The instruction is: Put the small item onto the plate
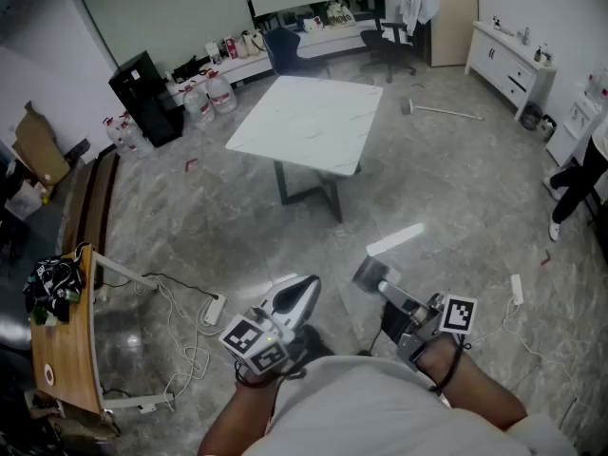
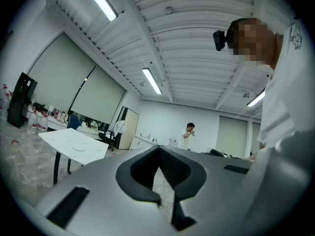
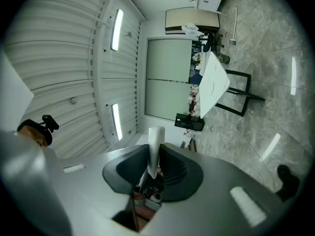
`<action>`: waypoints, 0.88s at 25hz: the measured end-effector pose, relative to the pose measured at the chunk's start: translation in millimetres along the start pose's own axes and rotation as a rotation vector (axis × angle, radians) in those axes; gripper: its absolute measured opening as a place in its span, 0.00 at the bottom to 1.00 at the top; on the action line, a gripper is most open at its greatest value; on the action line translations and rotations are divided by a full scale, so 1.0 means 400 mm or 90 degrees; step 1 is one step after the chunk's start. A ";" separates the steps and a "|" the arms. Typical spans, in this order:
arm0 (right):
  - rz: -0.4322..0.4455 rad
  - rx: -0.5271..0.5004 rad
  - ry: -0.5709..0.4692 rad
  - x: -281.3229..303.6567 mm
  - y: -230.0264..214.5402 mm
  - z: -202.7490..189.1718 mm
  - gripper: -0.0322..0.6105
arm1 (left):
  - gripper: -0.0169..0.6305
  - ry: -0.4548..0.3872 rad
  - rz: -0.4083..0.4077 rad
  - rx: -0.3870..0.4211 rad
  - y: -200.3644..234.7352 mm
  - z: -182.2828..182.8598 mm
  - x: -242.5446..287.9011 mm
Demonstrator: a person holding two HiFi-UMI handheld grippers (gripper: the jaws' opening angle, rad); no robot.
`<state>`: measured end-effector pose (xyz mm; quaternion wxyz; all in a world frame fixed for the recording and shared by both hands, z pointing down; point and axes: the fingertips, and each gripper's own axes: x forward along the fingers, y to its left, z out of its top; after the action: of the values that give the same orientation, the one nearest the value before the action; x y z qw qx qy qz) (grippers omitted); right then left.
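My right gripper (image 1: 367, 273) is held close to my body, above the floor, and is shut on a small white strip-like item (image 3: 154, 149). The item stands up between the dark pads (image 3: 174, 168) in the right gripper view; I cannot make it out in the head view. My left gripper (image 1: 304, 291) is beside it at the same height. Its jaws meet at the tips (image 2: 158, 148) with nothing between them. A white square table (image 1: 309, 122) stands some way ahead. No plate shows clearly on it.
A wooden desk (image 1: 62, 350) stands at the left, with cables and a power strip (image 1: 214, 307) on the floor beside it. A black cabinet (image 1: 142, 98) and water jugs (image 1: 211, 93) line the far wall. A person's leg (image 1: 575, 193) is at the right edge.
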<state>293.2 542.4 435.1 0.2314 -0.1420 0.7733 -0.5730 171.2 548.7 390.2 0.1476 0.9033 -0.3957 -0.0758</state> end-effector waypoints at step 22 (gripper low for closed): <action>-0.002 0.006 0.003 0.108 -0.051 0.016 0.16 | 0.04 -0.002 0.011 -0.018 0.128 0.006 0.003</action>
<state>258.7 510.1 444.8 0.2295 -0.1406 0.7711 -0.5771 136.0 514.4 404.5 0.1601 0.8977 -0.4025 -0.0813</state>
